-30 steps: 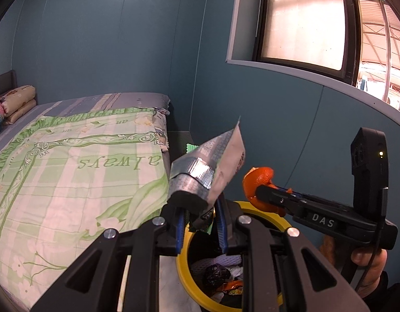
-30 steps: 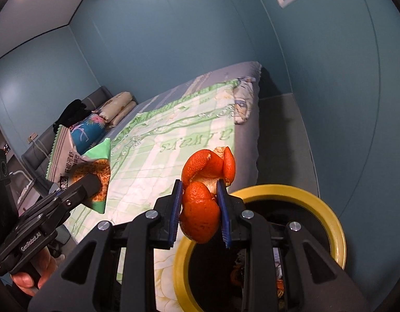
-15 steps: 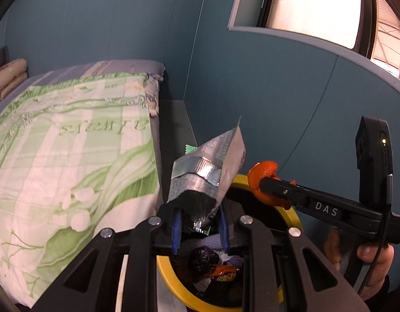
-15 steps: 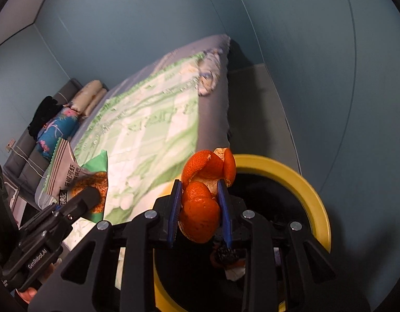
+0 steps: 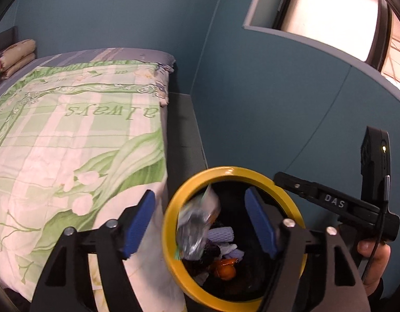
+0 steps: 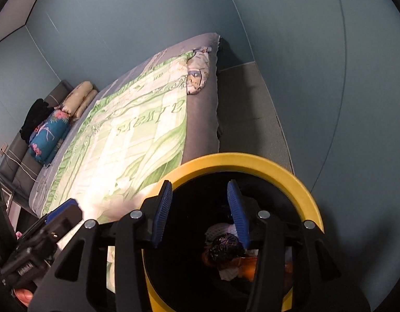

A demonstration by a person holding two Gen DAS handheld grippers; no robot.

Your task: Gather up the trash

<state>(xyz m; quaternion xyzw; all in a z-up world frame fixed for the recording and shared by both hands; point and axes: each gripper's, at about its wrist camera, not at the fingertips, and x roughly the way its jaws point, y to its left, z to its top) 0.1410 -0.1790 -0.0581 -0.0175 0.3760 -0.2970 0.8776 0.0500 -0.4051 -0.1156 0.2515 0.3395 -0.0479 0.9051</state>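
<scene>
A black bin with a yellow rim point(image 5: 227, 170) point(image 6: 241, 159) stands beside the bed. My left gripper point(image 5: 200, 223) hangs over it with its jaws opening wide; a silver snack wrapper point(image 5: 196, 230), blurred, drops free between them into the bin. My right gripper point(image 6: 200, 210) is over the same bin, jaws opening with nothing between the blue pads. Orange peel point(image 5: 224, 269) lies among crumpled trash at the bin's bottom. In the left wrist view my right gripper point(image 5: 330, 202) shows side-on at the right. The left gripper point(image 6: 57, 218) shows at the lower left of the right wrist view.
A bed with a green and white quilt point(image 5: 70, 143) point(image 6: 137, 140) fills the left side, its edge touching the bin. Pillows point(image 6: 77, 98) lie at the bed's head. A blue wall point(image 5: 278, 104) and a window point(image 5: 330, 20) stand to the right; a grey floor strip point(image 6: 249, 119) runs between.
Both grippers sank over the bin and let go. The wrapper left my left jaws and is falling in; the orange peel left my right jaws and lies in the bin.
</scene>
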